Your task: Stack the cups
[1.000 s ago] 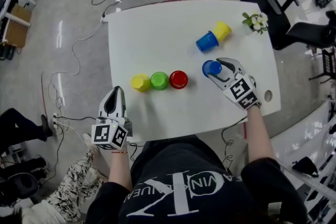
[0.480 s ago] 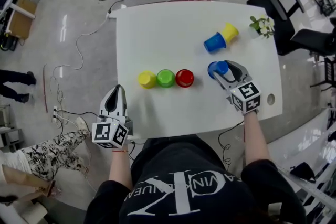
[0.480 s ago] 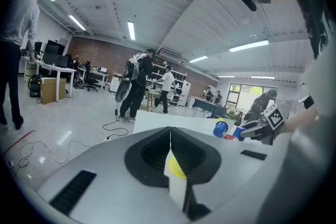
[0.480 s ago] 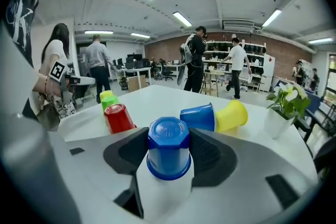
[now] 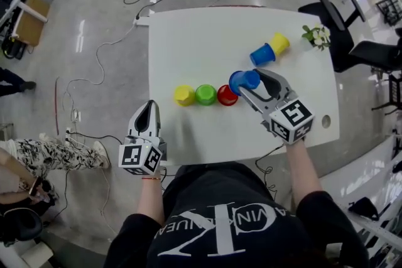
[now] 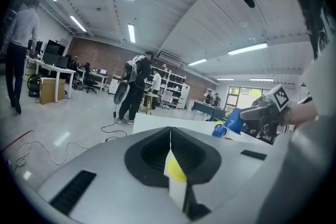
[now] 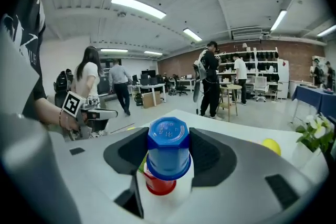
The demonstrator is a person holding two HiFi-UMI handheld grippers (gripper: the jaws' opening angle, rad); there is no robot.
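Three upside-down cups stand in a row on the white table [image 5: 188,41]: yellow [image 5: 184,95], green [image 5: 205,94] and red [image 5: 226,96]. My right gripper [image 5: 247,85] is shut on an upside-down blue cup [image 5: 239,80] and holds it in the air just right of and above the red cup. In the right gripper view the blue cup [image 7: 168,150] sits between the jaws with the red cup [image 7: 157,187] showing below it. My left gripper [image 5: 151,111] hangs shut and empty at the table's near left edge. Another blue cup [image 5: 262,54] and another yellow cup [image 5: 279,43] lie together on their sides at the far right.
A small bunch of white flowers [image 5: 317,36] stands at the table's far right corner. A round hole [image 5: 326,121] is in the tabletop near the right edge. Cables [image 5: 94,66] lie on the floor to the left, office chairs [image 5: 352,47] to the right. People stand in the background.
My right gripper has lifted the blue cup off the table and carried it left, up to the red cup. The left gripper has stayed where it was.
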